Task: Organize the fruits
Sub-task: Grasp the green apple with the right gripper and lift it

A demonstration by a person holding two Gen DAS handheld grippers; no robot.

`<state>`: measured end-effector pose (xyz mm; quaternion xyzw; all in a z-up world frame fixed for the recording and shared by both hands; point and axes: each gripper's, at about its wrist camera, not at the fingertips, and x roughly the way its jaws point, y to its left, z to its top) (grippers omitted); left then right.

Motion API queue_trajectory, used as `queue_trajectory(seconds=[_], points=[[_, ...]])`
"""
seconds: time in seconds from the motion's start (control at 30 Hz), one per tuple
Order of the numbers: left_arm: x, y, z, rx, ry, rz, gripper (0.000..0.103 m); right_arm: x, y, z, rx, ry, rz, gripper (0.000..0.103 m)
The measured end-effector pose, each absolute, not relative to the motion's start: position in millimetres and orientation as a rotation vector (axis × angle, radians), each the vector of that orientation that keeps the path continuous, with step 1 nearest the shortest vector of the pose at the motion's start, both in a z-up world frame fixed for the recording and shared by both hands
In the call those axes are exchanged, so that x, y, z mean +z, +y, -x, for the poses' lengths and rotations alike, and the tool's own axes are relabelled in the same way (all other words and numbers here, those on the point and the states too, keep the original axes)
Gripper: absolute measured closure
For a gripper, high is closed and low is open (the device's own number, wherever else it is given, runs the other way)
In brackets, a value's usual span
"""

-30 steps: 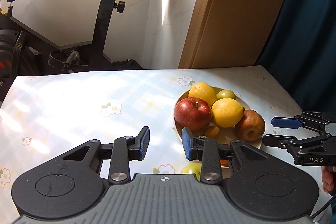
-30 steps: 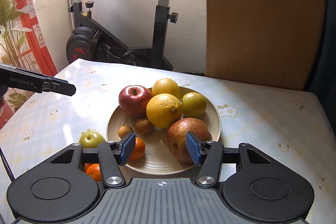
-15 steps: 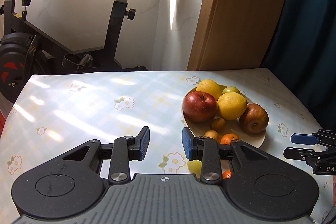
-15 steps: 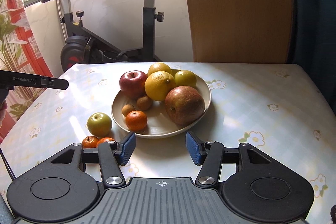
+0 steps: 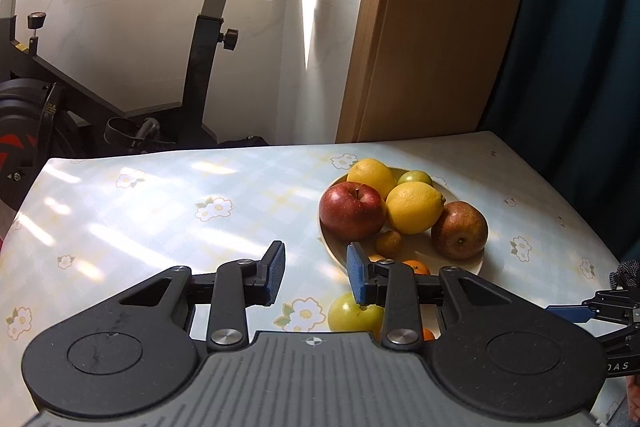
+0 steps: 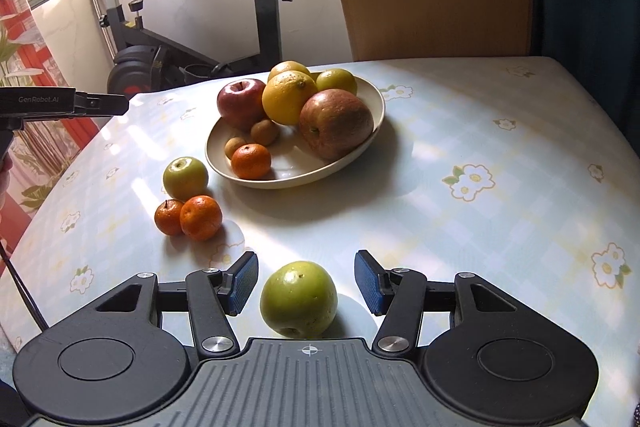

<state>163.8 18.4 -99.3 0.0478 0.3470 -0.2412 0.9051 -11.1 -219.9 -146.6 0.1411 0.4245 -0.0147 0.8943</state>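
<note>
The right gripper (image 6: pixel 306 281) stood with jaws spread, a green apple (image 6: pixel 298 299) on the table (image 6: pixel 500 227) between its pads, touching neither. Ahead of those jaws and to their left lay two tangerines (image 6: pixel 190 217) touching each other, a second green apple (image 6: pixel 185 178) just beyond them, then the plate (image 6: pixel 360 157) of fruit. The left gripper (image 5: pixel 316 277) held nothing, its jaws parted by a narrow gap, the plate ahead to their right.
</note>
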Motion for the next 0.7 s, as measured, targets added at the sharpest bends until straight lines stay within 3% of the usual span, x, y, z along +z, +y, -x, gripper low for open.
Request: queue_trajectory(seconds=[0.27,0.5,0.7], points=[[-103,18,-165,-0.506,0.741,-0.085,0.067,-156,-210,11,-0.005,0.931,-0.285,0.052],[-115,14,-166,-0.534,0.8,-0.074,0.065,-163,-211,11,-0.008,0.958,-0.272,0.06],[-132,8,-169,-0.567,0.887,-0.042,0.064,-162,-211,7,0.005,0.954,-0.256,0.061]])
